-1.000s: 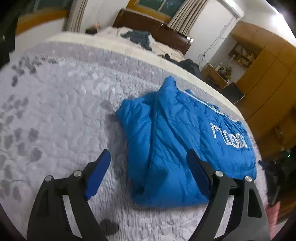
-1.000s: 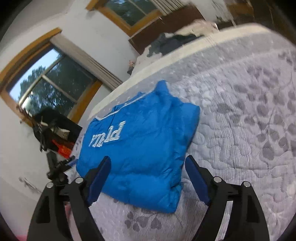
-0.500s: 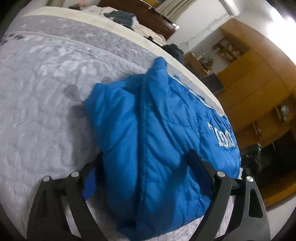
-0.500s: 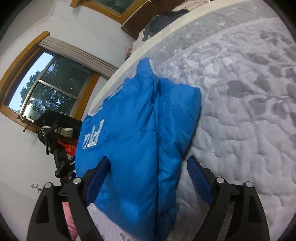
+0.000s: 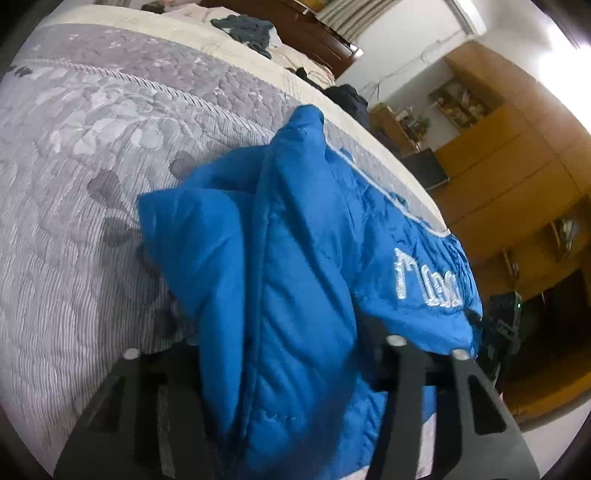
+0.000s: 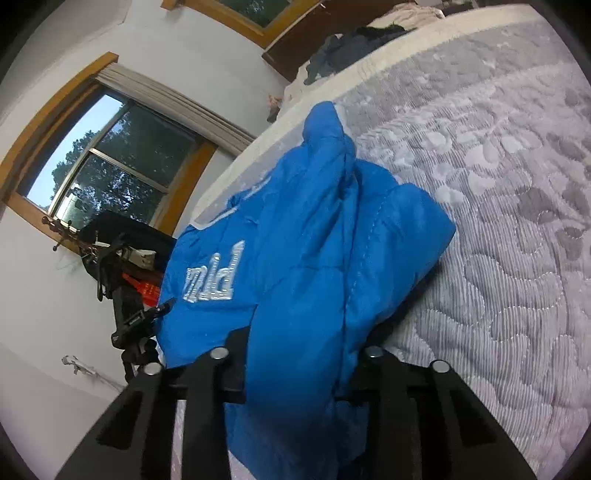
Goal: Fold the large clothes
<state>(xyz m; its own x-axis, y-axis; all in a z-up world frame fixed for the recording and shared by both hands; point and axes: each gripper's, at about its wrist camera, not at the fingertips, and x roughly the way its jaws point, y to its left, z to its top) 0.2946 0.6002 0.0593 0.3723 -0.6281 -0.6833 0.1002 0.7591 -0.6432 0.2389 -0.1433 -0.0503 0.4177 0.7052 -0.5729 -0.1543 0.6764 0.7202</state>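
Right now the blue puffy jacket (image 5: 295,258) lies folded on the gray quilted bed (image 5: 92,155), filling the middle of both pictures. The left claw (image 5: 280,369) and right claw (image 6: 295,369) each squeeze its near edge. Puffy cloth is slippery, so a layer could slide out and the fold could flop open.

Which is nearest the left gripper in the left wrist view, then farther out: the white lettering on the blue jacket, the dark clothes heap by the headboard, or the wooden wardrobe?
1. White lettering: on the blue jacket that the left gripper closes around, just up and right.
2. Wooden wardrobe: past the bed's right edge.
3. Dark clothes heap: at the bed's far end, by the headboard.
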